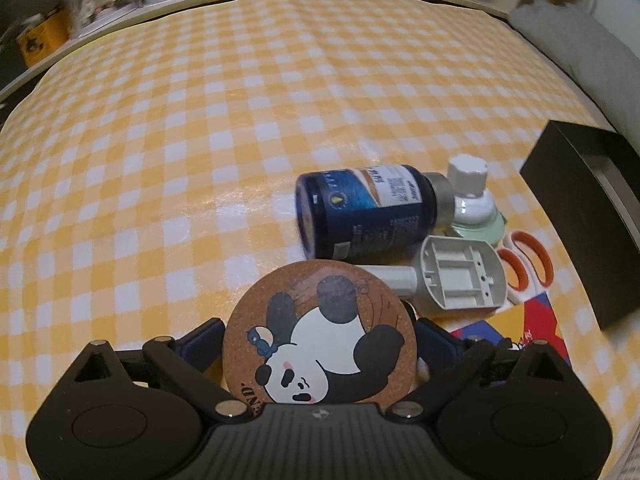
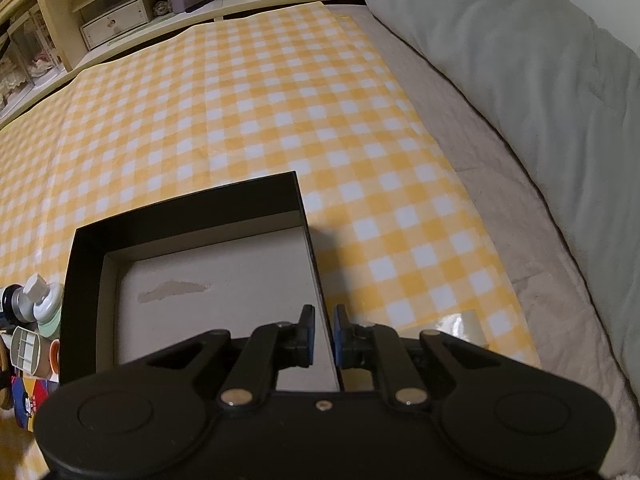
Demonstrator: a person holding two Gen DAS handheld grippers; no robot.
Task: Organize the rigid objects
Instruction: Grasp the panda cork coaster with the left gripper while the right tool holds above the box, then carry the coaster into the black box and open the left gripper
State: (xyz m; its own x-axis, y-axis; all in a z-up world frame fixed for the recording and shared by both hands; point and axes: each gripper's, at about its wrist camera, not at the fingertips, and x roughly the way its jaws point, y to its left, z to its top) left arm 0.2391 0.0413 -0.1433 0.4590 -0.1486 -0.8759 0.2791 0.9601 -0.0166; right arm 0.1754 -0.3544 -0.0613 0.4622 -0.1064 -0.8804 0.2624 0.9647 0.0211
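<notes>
My left gripper (image 1: 319, 334) is shut on a round cork coaster with a panda print (image 1: 320, 332), held just above the checked cloth. Beyond it lie a dark blue bottle (image 1: 360, 210) on its side, a white-capped bottle (image 1: 470, 196), a grey plastic stand (image 1: 460, 274) and orange-handled scissors (image 1: 528, 262). My right gripper (image 2: 325, 322) is shut on the right wall of the black box (image 2: 188, 208), whose pale floor is bare. The same box (image 1: 584, 216) shows at the right in the left wrist view.
A yellow-and-white checked cloth (image 1: 200, 140) covers the surface. A colourful printed card (image 1: 516, 328) lies under the pile. A grey pillow (image 2: 520, 60) and beige bedding sit to the right. Shelves with boxes (image 2: 116, 20) run along the back.
</notes>
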